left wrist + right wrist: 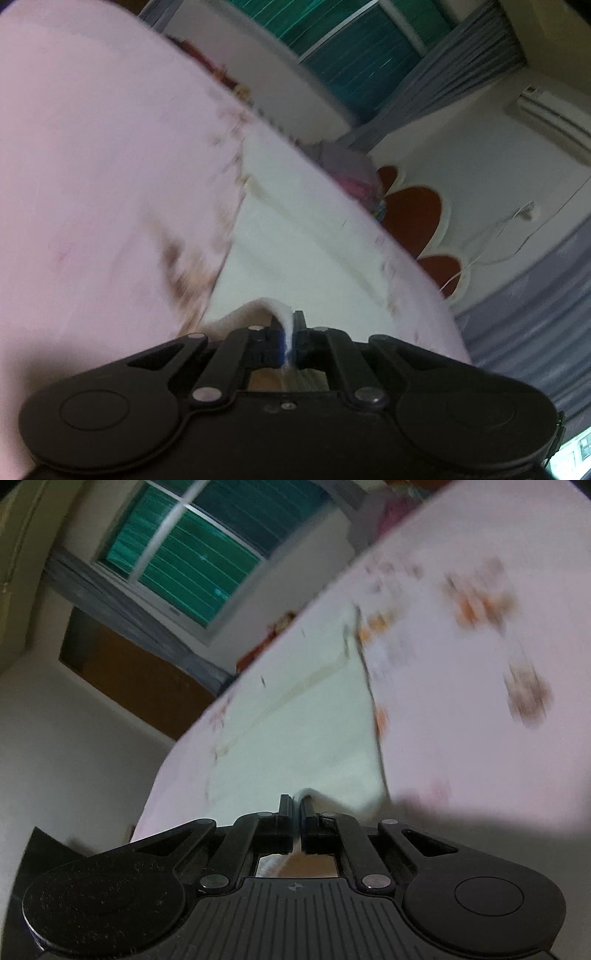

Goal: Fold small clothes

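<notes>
2 claws (290, 334) (297, 812), prob. 1 garment (295, 240).

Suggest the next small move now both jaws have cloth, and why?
Probably lift both corners and carry them forward over the garment. The left gripper and right gripper are each shut on the near edge of the white garment, which still lies flat on the pink sheet.

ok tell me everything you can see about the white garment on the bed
The white garment is a pale, soft-looking cloth lying mostly flat on the pink patterned bedsheet, with a faint raised seam or band running across it. Its near edge is lifted and bunched at two spots: the left hand-held gripper is shut on one fold, where a blue stripe shows, and the right hand-held gripper is shut on another. Blur hides finer detail, so its exact type is unclear.
</notes>
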A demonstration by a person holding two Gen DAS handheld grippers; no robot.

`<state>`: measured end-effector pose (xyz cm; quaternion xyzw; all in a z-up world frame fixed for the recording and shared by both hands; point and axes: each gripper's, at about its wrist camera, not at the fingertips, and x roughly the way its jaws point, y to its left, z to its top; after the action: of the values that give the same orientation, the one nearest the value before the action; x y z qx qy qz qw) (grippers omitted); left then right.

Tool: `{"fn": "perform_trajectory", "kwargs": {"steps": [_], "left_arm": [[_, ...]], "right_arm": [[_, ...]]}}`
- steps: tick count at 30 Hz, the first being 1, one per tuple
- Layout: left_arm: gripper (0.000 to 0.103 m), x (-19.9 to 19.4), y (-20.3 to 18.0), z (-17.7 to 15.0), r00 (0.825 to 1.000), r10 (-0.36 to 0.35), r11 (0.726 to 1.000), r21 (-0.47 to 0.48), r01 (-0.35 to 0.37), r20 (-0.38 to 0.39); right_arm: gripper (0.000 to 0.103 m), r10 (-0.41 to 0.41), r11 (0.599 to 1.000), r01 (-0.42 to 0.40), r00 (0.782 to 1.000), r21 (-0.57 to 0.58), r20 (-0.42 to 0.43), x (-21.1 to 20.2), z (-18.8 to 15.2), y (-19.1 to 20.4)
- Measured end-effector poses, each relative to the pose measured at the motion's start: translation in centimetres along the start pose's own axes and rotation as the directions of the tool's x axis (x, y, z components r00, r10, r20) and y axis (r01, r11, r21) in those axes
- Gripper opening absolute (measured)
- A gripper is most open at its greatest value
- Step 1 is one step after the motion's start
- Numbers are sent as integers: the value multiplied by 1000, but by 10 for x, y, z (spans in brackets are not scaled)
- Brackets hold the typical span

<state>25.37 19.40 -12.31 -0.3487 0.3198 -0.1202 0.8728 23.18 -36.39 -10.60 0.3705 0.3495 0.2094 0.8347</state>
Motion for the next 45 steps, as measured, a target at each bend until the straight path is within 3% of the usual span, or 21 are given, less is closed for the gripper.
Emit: {"fn": "perform_trajectory", "kwargs": {"steps": [4, 10, 11, 13, 16, 19, 21, 23, 25, 31, 32, 34, 36, 40, 45], "left_arm": [[3, 40, -14, 49, 999, -33, 999, 15, 32, 40], [3, 113, -19, 111, 999, -37, 999, 34, 37, 8], [3, 129, -20, 118, 1000, -10, 999, 41, 11, -23], [3, 148, -17, 122, 997, 4, 999, 36, -2, -71], [3, 161, 0, 114, 994, 15, 1000, -1, -15, -109], [3, 158, 22, 100, 992, 20, 997, -72, -29, -121], [3, 152, 33, 88, 991, 32, 994, -99, -45, -129], [3, 145, 42, 85, 991, 38, 992, -112, -53, -132], [3, 140, 48, 83, 991, 36, 990, -132, -53, -128], [3, 128, 41, 74, 992, 49, 992, -113, -62, -115], [3, 126, 39, 72, 992, 49, 992, -109, -62, -112], [3, 119, 36, 68, 994, 46, 993, -105, -57, -104], [3, 113, 31, 67, 995, 39, 994, -97, -48, -94], [3, 105, 24, 71, 997, 12, 995, -98, -19, -70], [3, 126, 12, 94, 998, -38, 992, -122, 31, -52]], "right_arm": [[3, -21, 998, 24, 998, -50, 62, 33, 52, 20], [0, -75, 997, 77, 986, -5, 146, 86, 138, 18], [0, -80, 997, 82, 987, -9, 139, 96, 149, 18], [1, -64, 998, 63, 997, 17, 48, 118, 164, 12], [4, -125, 992, 126, 991, 5, -41, 140, 156, 8], [60, -175, 984, 175, 982, -4, -73, 161, 132, 0], [59, -157, 988, 156, 982, -19, -106, 175, 118, -4], [37, -166, 986, 159, 975, -59, -150, 190, 108, -4], [37, -219, 972, 200, 962, -125, -163, 201, 101, -1], [37, -256, 946, 198, 943, -258, -215, 223, 81, 3], [29, -261, 936, 192, 941, -296, -217, 225, 78, 7], [1, -267, 916, 168, 933, -363, -240, 228, 71, 15], [1, -281, 881, 179, 943, -438, -180, 216, 63, 25], [1, -247, 863, 215, 969, -457, -10, 176, 67, 34], [1, -225, 843, 271, 962, -464, 153, 158, 90, 41]]}}
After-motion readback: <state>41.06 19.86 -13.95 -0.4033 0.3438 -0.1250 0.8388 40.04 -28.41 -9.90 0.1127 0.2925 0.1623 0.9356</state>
